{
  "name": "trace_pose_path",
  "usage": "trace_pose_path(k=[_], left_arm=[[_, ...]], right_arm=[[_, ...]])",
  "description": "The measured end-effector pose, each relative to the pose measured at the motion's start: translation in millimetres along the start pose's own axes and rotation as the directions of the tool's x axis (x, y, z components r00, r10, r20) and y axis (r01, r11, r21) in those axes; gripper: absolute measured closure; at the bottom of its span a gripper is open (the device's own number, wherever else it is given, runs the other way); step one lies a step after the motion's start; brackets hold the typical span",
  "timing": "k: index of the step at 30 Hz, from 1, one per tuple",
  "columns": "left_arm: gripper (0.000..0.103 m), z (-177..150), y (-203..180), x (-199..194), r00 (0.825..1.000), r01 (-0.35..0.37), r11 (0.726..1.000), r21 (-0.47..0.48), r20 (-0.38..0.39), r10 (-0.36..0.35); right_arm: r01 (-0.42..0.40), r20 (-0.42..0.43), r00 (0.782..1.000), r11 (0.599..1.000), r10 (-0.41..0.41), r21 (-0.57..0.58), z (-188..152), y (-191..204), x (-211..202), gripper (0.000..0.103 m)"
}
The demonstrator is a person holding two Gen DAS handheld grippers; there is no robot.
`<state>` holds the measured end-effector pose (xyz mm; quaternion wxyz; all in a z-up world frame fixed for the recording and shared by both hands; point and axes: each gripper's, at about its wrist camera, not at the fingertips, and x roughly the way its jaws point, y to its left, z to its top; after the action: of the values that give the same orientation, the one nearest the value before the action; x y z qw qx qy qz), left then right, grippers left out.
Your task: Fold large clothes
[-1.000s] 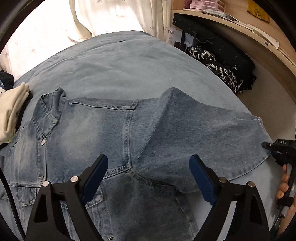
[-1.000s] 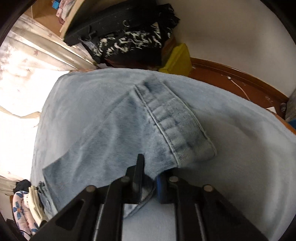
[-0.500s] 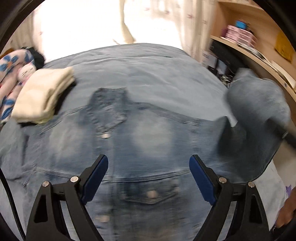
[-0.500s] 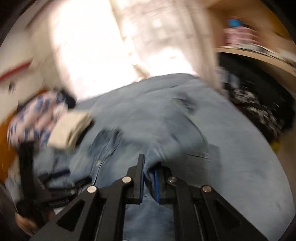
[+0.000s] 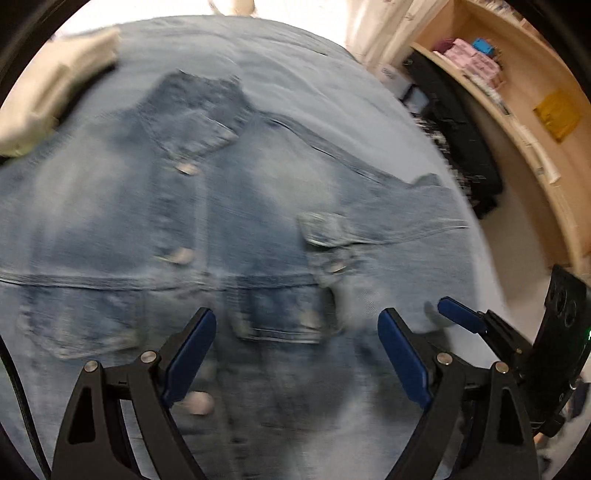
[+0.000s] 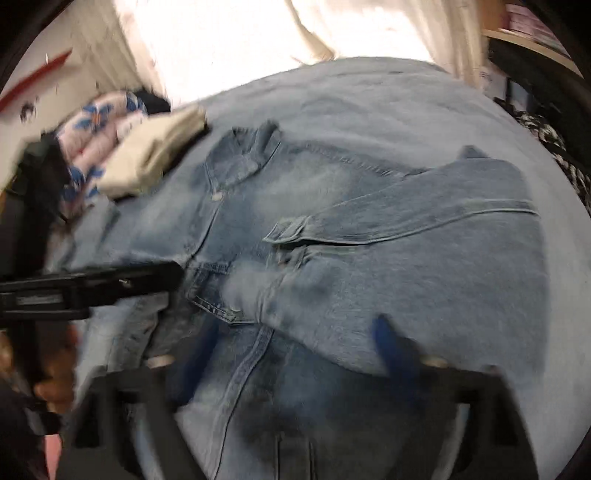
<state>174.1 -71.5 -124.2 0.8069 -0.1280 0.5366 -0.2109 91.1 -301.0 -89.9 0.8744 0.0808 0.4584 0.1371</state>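
Observation:
A light-blue denim jacket [image 5: 229,206] lies front up on the pale blue bed cover [image 5: 280,48], collar away from me. Its sleeve [image 6: 424,236] is folded across the chest, with the cuff [image 6: 291,230] near the button placket. My left gripper [image 5: 297,356] hovers open above the lower chest pockets with nothing between its blue pads [image 5: 192,354]. My right gripper [image 6: 291,354] is blurred over the folded sleeve; its jaws are opening and no cloth is pinched between them. It also shows beside the left one as the right gripper [image 5: 461,315].
A folded cream garment [image 6: 155,155] and a floral cloth [image 6: 96,125] lie by the jacket's far left shoulder. A wooden shelf [image 5: 517,110] with black bags [image 5: 461,147] under it stands to the right. Bright curtains [image 6: 240,33] hang behind the bed.
The right gripper carried the sleeve from the bed's right side across the jacket front, then opened and released it. The left gripper, open throughout, shifted from the shoulder toward the jacket's chest.

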Motion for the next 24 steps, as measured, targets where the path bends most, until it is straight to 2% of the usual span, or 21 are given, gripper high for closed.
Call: trace_pose_path(k=[2,4,7,12,14,18,21,23,24], left_arm=[[0.015,-1,-3,10,0.996,0.089,0.995,-0.039,-0.026,-0.090],[0.015,-4,-3,21,0.986,0.149,0.985,-0.089,-0.058,-0.154],[0.017,-11,-4,39,0.972,0.204,0.968,-0.148,-0.090,-0.219],[0.041,-20,-3,68,0.944,0.280,0.931,-0.234,-0.109,-0.312],[0.058,-21,-4,83,0.937,0.289,0.920,-0.263,-0.117,-0.328],[0.064,-19,-17,100,0.926,0.313,0.907,-0.280,-0.121,-0.357],[0.081,-14,-31,111,0.936,0.281,0.921,-0.270,-0.137,-0.325],[0.092,-10,-42,110,0.954,0.240,0.942,-0.236,-0.124,-0.274],[0.093,-6,-50,106,0.966,0.210,0.958,-0.196,-0.113,-0.235]], right_arm=[[0.007,0.009,1.000,1.000,-0.007,0.027,-7,-3,-13,0.013],[-0.005,0.033,0.999,0.996,0.002,0.091,-15,-11,-30,0.013],[-0.059,0.085,0.995,0.978,0.043,0.199,-29,-21,-47,0.013],[-0.118,0.129,0.988,0.945,0.082,0.306,-49,-27,-51,0.013],[-0.113,0.128,0.989,0.942,0.076,0.316,-55,-26,-51,0.013],[-0.101,0.120,0.991,0.945,0.067,0.312,-62,-24,-50,0.013],[-0.065,0.117,0.993,0.953,0.032,0.297,-64,-23,-48,0.013],[-0.056,0.108,0.994,0.952,0.024,0.302,-67,-24,-45,0.013],[-0.052,0.104,0.994,0.951,0.021,0.306,-68,-25,-43,0.013]])
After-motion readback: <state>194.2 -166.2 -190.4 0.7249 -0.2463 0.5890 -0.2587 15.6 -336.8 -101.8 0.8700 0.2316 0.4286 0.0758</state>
